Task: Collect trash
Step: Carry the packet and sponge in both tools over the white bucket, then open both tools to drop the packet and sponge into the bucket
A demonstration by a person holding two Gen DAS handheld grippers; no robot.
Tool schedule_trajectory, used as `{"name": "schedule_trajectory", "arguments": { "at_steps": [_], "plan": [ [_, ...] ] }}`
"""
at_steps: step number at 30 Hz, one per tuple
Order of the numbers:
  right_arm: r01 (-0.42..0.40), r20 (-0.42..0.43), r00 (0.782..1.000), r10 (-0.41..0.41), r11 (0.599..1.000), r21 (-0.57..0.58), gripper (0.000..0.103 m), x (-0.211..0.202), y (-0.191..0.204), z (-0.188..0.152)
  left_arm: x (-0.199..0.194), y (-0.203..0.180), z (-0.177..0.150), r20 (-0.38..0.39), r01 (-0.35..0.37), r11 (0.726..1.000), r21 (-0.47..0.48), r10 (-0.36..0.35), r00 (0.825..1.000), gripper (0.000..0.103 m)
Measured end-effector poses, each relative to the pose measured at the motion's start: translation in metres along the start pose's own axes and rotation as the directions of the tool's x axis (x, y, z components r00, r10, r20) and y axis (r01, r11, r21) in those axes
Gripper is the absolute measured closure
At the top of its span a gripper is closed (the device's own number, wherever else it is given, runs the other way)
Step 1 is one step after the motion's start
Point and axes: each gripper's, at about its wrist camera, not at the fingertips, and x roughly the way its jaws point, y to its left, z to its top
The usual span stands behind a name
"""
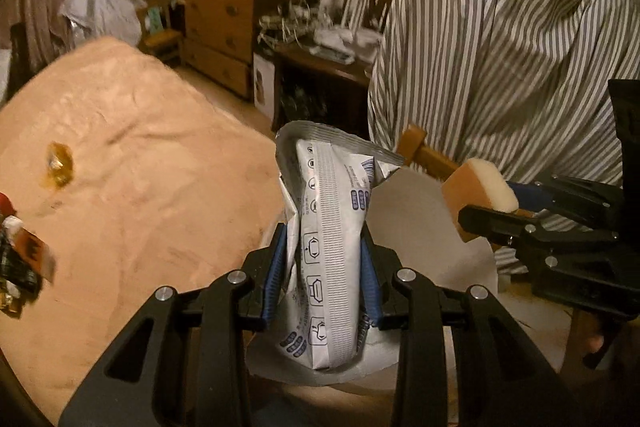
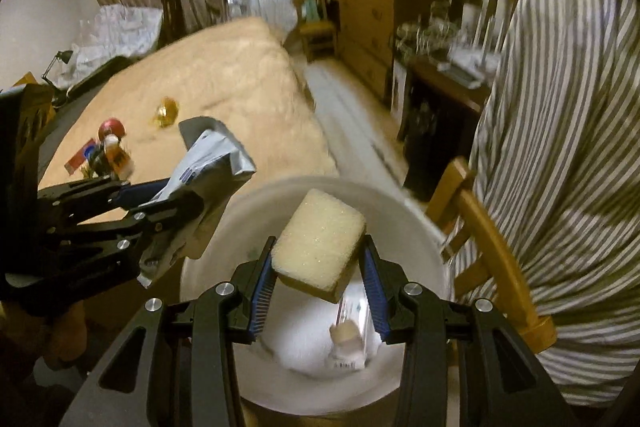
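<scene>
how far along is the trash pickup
Partly done. Some trash already lies in the white bin. In hand: the left gripper clamps a silver pouch and the right gripper clamps a sponge, both above the bin, not yet dropped. Left: a gold wrapper and a cluster of wrappers on the bed.

My ribbed blue plastic pads [image 1: 276,263] pinch a crinkled, glossy silver foil pouch [image 1: 332,227] and a porous cream foam sponge [image 2: 320,247] above a smooth white plastic bin [image 2: 400,203], beside a plush matt peach blanket [image 1: 140,167].
</scene>
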Motion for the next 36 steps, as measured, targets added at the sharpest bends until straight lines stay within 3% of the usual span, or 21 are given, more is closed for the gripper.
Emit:
{"name": "schedule_trajectory", "arguments": {
  "at_steps": [6,16,17,20,21,36],
  "plan": [
    [-0.027,-0.061,0.998,0.029,0.999,0.025,0.061,0.02,0.002,-0.013,0.03,0.003,-0.005,-0.087,0.023,1.0,-0.014,-0.025,0.996,0.071],
    [-0.03,-0.065,0.997,0.031,0.999,0.025,0.061,0.022,0.008,-0.018,0.028,0.004,-0.005,-0.093,0.017,1.0,-0.005,-0.018,0.995,0.069],
    [-0.031,-0.065,0.997,0.032,0.999,0.024,0.061,0.021,0.01,-0.017,0.027,0.004,-0.005,-0.091,0.014,1.0,-0.001,-0.014,0.996,0.067],
    [-0.034,-0.061,0.997,0.036,0.999,0.031,0.05,0.021,0.01,-0.018,0.024,0.005,-0.004,-0.074,-0.001,1.0,-0.005,0.001,0.997,0.042],
    [-0.032,-0.058,0.998,0.034,0.999,0.034,0.048,0.019,0.011,-0.018,0.023,0.006,-0.004,-0.067,-0.007,1.0,-0.007,0.007,0.998,0.039],
    [-0.052,-0.01,0.999,0.052,0.998,0.021,0.046,0.007,0.028,-0.017,0.009,0.025,-0.011,-0.053,-0.025,0.999,-0.025,0.024,0.998,0.039]
  ]
}}
